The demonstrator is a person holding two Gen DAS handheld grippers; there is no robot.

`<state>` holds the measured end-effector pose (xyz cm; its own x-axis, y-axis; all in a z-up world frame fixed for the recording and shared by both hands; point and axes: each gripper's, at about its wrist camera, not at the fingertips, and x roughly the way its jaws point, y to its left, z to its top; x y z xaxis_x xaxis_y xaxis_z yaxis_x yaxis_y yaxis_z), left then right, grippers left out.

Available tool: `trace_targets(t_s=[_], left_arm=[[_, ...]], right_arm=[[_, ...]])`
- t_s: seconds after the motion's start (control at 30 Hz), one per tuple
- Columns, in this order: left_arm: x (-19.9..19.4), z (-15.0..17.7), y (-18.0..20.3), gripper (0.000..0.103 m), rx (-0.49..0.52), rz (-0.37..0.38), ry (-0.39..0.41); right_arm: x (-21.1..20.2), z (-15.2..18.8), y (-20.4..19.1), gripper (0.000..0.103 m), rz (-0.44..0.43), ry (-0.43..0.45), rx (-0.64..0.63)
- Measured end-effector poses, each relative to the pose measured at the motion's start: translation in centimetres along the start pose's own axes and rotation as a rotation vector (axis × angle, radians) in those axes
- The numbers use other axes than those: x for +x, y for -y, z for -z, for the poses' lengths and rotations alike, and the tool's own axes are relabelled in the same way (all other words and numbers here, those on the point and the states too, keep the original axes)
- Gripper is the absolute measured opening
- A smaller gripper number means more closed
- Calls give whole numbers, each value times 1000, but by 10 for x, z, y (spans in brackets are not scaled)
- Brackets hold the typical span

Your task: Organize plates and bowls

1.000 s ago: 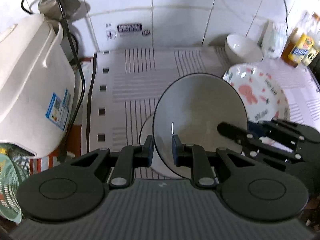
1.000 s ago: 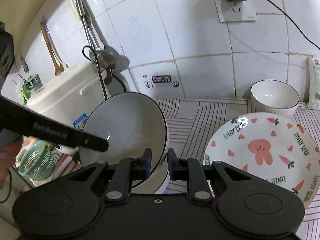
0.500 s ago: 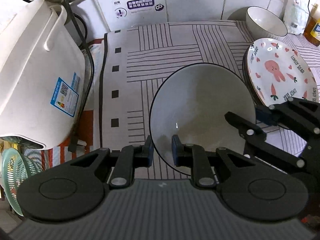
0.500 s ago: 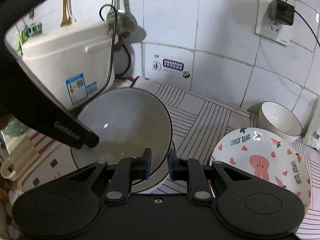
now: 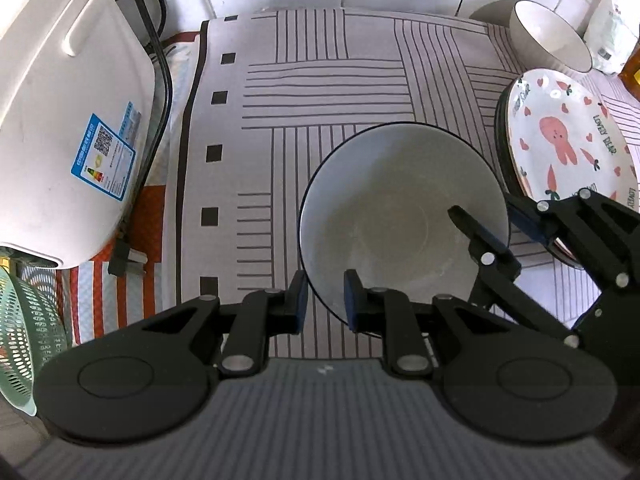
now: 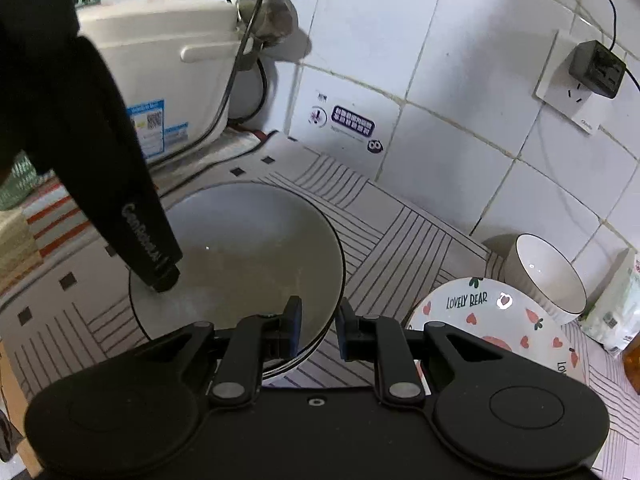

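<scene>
Holding one wide grey bowl with a thin black rim (image 5: 400,208) by both grippers, low over the striped white mat (image 5: 320,72).

I see open mat behind and left of it; the white appliance (image 5: 60,100) bounds the left, the bear-printed plate stack (image 5: 568,140) sits just beside on the right, a small white bowl (image 5: 548,36) behind that. My left gripper (image 5: 325,294) pinches the near rim, nearly closed; my right gripper (image 6: 318,326) pinches the opposite rim likewise.
</scene>
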<state>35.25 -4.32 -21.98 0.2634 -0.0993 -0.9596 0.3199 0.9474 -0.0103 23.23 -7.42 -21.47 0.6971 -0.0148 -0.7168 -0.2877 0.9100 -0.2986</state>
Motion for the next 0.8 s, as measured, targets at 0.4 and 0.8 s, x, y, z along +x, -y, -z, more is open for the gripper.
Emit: trace_targets(t_s=[0.4,0.8], left_arm=[[-23,-6,5,31,-6,-13,55],[-69,-36,38,43,34,97,206]], right_arm=[[-23,6,16,32,-78,45,36],[-69,28,117,50,-41,122,234]])
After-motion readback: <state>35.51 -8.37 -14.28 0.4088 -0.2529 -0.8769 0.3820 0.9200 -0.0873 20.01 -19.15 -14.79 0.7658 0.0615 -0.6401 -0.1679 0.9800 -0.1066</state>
